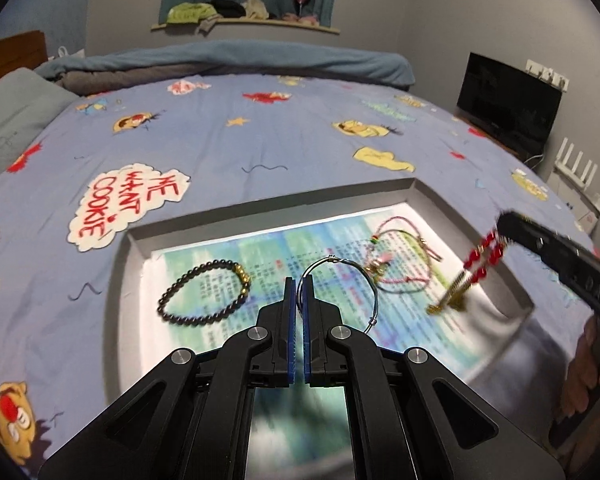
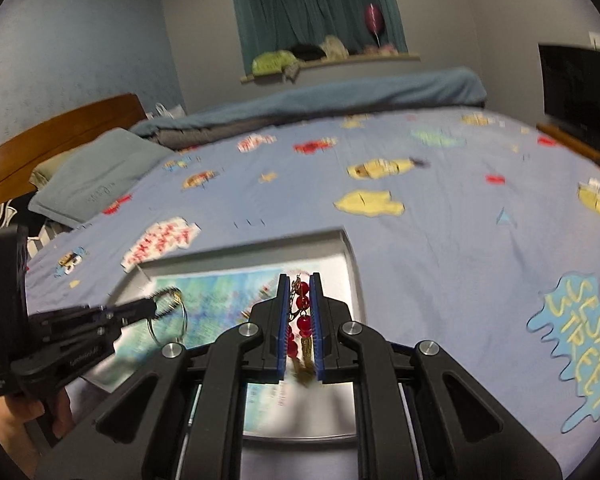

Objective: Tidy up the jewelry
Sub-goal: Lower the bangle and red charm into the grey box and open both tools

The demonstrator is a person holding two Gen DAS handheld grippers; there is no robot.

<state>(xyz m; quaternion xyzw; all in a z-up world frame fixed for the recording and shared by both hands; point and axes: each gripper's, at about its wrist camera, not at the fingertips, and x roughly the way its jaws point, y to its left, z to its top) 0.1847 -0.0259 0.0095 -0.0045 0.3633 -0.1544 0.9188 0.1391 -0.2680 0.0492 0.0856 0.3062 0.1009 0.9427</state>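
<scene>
A grey tray [image 1: 132,240] lined with a printed sheet lies on the bed. My left gripper [image 1: 299,282] is shut on a thin silver wire hoop [image 1: 340,264] held above the tray; it also shows in the right wrist view [image 2: 172,320]. My right gripper [image 2: 300,280] is shut on a red bead earring with gold tassels [image 2: 302,320], seen hanging over the tray's right side in the left wrist view [image 1: 476,260]. A black bead bracelet [image 1: 204,292] and a pink and green cord bracelet [image 1: 400,252] lie in the tray.
The tray [image 2: 352,264] sits on a blue cartoon-print bedspread [image 1: 260,140]. A pillow [image 2: 100,172] and wooden headboard [image 2: 40,140] are at the left. A dark screen [image 1: 508,108] stands at the right. A shelf with clutter [image 1: 244,16] is on the far wall.
</scene>
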